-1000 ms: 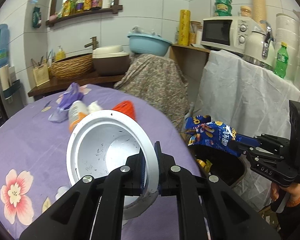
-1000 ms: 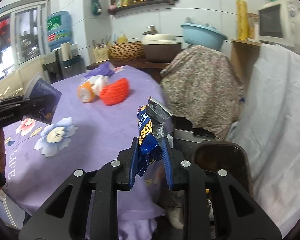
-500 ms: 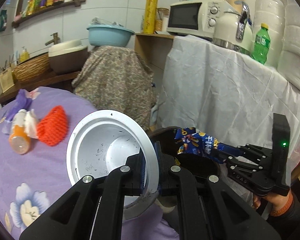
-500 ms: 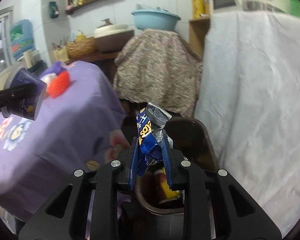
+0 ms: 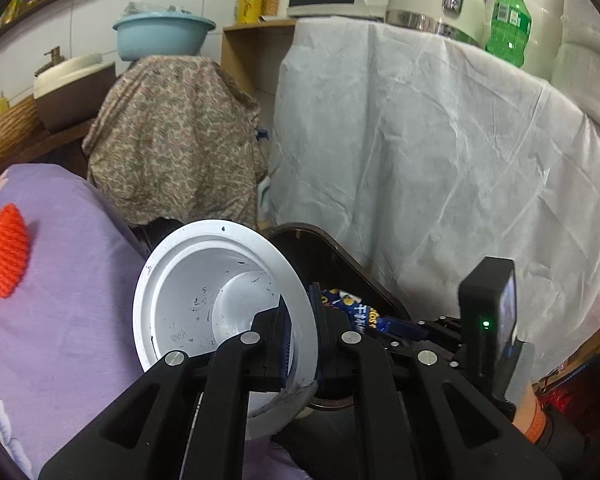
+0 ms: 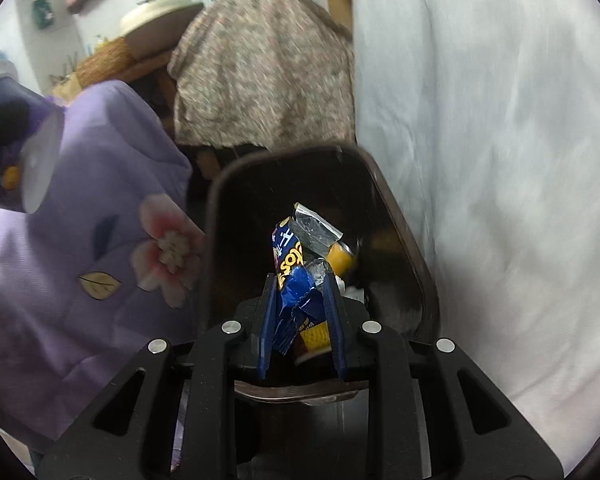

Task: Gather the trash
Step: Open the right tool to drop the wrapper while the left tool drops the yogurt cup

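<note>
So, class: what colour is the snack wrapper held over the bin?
Blue with yellow lettering; snack wrapper, right wrist view.

Both wrist views look down, close, sharing the bin [image 5: 340,252].

In the left wrist view the cup [image 5: 204,304] hides one finger of the left gripper [image 5: 300,332] behind its rim, and its base is lost behind the gripper body. The bin [image 5: 340,264] shows only as part of its rim; the cup and right gripper [image 5: 384,326] cover the rest. The red net [image 5: 4,256] is cut by the left edge. In the right wrist view the wrapper [image 6: 296,280] hides the trash beneath it, and the bin's [image 6: 400,224] depths are too dark to read.
</note>
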Motion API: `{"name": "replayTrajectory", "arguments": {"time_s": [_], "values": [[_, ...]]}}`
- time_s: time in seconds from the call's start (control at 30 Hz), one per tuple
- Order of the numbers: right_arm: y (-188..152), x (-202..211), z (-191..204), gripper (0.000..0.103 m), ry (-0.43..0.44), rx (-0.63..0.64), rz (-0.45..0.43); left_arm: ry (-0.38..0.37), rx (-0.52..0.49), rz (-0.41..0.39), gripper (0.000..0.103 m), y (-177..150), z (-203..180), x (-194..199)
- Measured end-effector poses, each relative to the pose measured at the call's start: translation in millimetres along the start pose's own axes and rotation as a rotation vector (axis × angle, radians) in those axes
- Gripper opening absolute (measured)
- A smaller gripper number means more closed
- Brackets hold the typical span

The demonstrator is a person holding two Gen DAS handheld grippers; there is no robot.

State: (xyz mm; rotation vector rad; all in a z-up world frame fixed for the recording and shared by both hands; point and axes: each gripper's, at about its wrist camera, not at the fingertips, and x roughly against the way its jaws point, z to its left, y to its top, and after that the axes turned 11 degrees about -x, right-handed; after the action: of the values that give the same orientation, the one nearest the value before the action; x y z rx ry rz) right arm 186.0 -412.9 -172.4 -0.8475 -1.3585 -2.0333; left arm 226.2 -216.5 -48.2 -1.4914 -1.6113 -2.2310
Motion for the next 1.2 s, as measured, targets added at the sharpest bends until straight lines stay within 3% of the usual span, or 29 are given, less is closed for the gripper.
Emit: {"name": "replayTrajectory", "arguments": {"time_s": [0.07, 0.13, 0.2, 0.57, 0.83, 0.9, 0.97, 1.0, 1.2], "values": [[-3.3, -11.8, -7.6, 0.027, 0.000, -0.033, 0.028, -0.025, 0.004, 0.022, 0.009, -1.8, -2.4, -12.1], [-6.0, -18.4, -13.1, 0.050, -0.012, -0.055, 0.030, -0.044, 0.010, 0.043, 0.009, -3.3, -3.9, -23.4], [-8.7, -18.2, -16.4, 0.066, -0.019, -0.077, 0.011, -0.062, 0.016, 0.060, 0.009, -4.6, -4.7, -32.7], [-24.1, 0.1, -22.5, 0.069, -0.020, -0.086, 0.004, -0.216, 0.099, 0.085, 0.009, -2.9, 3.5, -56.5], [-30.1, 6.4, -28.7, 0.071, -0.027, -0.109, 0.007, -0.214, 0.098, 0.117, 0.010, 6.4, -8.2, -81.4], [-31.9, 8.4, -27.2, 0.073, -0.034, -0.103, 0.005, -0.211, 0.083, 0.137, 0.015, 9.7, -13.0, -90.0], [-33.7, 11.8, -27.1, 0.076, -0.039, -0.101, -0.004, -0.191, 0.058, 0.144, 0.045, 12.2, -18.7, -94.7], [-34.4, 12.8, -27.4, 0.076, -0.040, -0.103, -0.006, -0.189, 0.054, 0.136, 0.051, 13.2, -20.5, -95.0], [-36.3, 17.2, -29.3, 0.076, -0.036, -0.112, -0.004, -0.174, 0.012, 0.114, 0.066, 12.3, -28.4, -88.5]]}}
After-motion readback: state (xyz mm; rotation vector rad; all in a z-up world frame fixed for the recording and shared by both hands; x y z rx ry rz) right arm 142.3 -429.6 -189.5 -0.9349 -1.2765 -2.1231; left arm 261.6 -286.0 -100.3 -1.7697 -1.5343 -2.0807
